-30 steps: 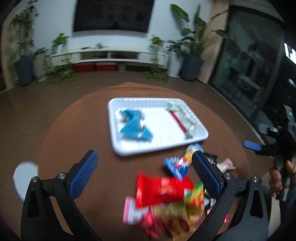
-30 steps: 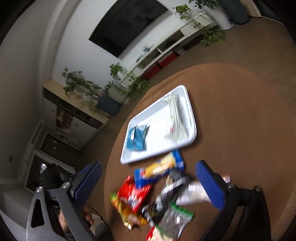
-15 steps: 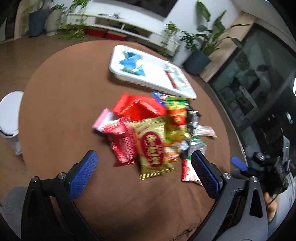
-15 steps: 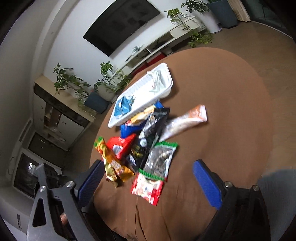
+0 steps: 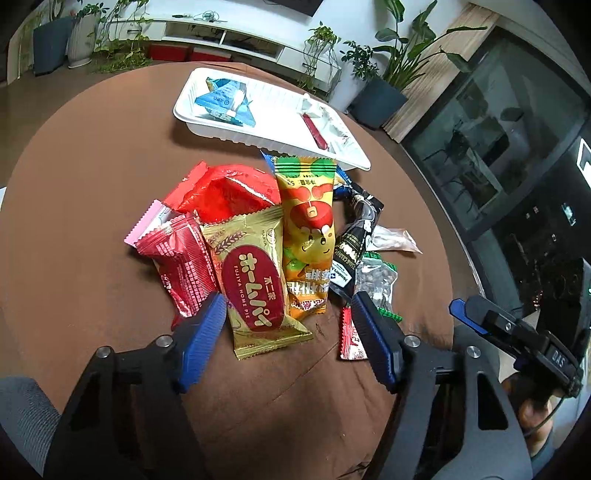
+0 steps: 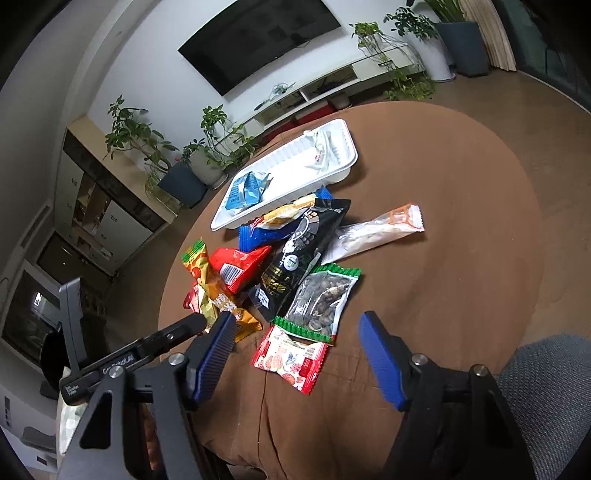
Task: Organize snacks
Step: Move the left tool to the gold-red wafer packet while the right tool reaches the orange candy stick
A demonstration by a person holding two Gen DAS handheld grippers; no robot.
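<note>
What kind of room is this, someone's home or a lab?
Most likely a home living room: a large dark wall-mounted screen hangs above a low white media shelf, potted plants line the walls, and a round brown-covered table holds a pile of snack packets.

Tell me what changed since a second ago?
Both grippers pulled back from the white tray toward the near table edge. The left gripper and right gripper grabbed nothing. The snack pile and tray snacks stayed put.
</note>
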